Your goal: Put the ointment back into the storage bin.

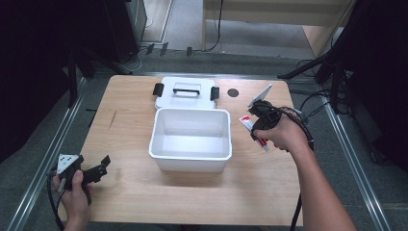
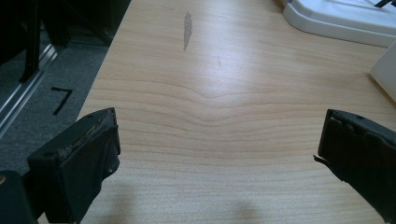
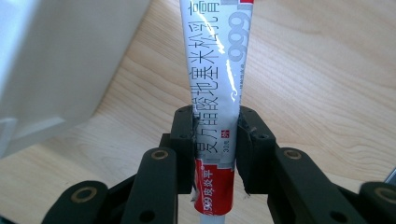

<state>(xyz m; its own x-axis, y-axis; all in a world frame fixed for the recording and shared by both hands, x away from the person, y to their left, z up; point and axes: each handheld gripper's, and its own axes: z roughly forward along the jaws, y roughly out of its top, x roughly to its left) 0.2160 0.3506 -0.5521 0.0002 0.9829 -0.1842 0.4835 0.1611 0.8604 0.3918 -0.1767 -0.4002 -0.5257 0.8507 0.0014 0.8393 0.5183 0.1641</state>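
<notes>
The right gripper (image 3: 215,140) is clamped on a silver-and-red ointment tube (image 3: 218,88), held just right of the open white box (image 1: 191,138) at the middle of the desk (image 1: 134,192); the box's lid (image 1: 185,92) lies behind it; the left gripper (image 1: 98,167) hovers with jaws wide apart near the desk's front-left corner.
</notes>
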